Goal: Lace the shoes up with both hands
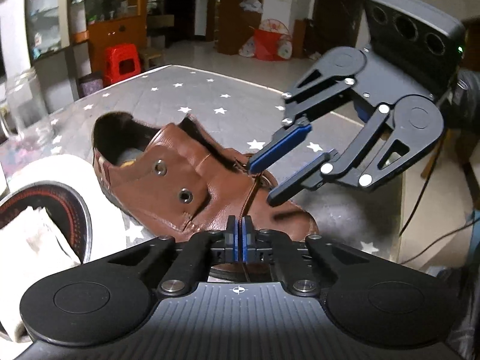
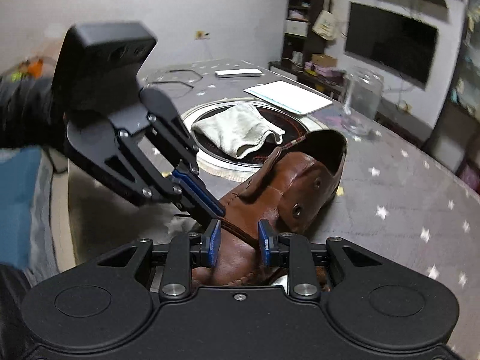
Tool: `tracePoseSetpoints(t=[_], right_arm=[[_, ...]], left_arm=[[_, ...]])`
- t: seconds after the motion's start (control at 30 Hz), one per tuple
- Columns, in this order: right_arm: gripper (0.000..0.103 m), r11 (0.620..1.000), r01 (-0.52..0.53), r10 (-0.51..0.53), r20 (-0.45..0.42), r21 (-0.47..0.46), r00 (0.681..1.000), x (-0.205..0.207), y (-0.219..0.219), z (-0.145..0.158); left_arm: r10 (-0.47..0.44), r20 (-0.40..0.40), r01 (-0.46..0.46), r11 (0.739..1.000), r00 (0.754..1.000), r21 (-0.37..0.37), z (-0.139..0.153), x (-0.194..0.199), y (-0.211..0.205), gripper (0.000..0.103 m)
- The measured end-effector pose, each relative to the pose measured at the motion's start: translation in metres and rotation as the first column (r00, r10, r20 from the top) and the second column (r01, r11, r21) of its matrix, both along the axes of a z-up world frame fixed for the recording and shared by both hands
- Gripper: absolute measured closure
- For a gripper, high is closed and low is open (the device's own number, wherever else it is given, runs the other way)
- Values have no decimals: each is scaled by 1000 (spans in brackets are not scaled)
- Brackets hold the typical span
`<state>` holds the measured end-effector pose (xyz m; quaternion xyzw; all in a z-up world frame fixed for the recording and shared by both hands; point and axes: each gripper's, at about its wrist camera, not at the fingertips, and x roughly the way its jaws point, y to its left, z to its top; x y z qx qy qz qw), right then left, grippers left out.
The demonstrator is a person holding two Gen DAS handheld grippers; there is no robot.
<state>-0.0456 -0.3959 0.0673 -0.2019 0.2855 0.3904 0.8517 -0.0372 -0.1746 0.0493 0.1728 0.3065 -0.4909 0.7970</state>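
A brown leather shoe (image 1: 180, 180) lies on the star-patterned grey tablecloth (image 1: 210, 96), its opening toward the far left, with empty metal eyelets (image 1: 184, 195) on its side flap. A thin brown lace (image 1: 250, 201) runs from the shoe's throat down to my left gripper (image 1: 239, 234), which is shut on it. My right gripper (image 1: 260, 183) hangs open over the throat, one fingertip on each side of the lace. In the right wrist view the right gripper (image 2: 240, 240) is open over the shoe (image 2: 300, 180). The lace (image 2: 240, 234) passes between its pads from the shut left gripper (image 2: 220, 211).
A round cooktop (image 2: 210, 162) set in the table holds a crumpled white cloth (image 2: 240, 129) just behind the shoe. A glass jar (image 2: 363, 102) and white papers (image 2: 288, 96) sit farther back. The table edge (image 1: 400, 180) drops off to the right.
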Motion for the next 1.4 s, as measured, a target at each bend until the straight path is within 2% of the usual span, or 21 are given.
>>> tracePoseSetpoints(t=[0.3, 0.43, 0.67, 0.73, 0.9, 1.03, 1.4], right_arm=[[74, 984, -136, 145, 80, -111, 986, 1, 16, -5], [76, 983, -139, 152, 105, -122, 983, -1, 17, -8], [100, 980, -141, 162, 150, -138, 975, -5, 17, -12], [101, 980, -142, 164, 163, -142, 973, -6, 17, -14], [101, 989, -51, 76, 179, -142, 981, -7, 7, -11], [101, 989, 12, 17, 192, -147, 981, -6, -3, -9], [101, 980, 121, -88, 205, -156, 975, -4, -27, -13]], left_arm=[[-54, 77, 50, 997, 996, 55, 10, -8, -11, 100], [-74, 101, 66, 995, 992, 78, 13, -10, -15, 100], [-76, 119, 66, 994, 990, 86, 17, -10, -15, 100], [-63, 129, 53, 995, 990, 81, 18, -9, -15, 100], [-48, 171, 36, 997, 984, 72, 22, -15, -16, 99], [-60, 221, 40, 995, 973, 93, 22, -18, -22, 99], [-98, 335, 29, 978, 937, 206, 19, -8, -49, 99]])
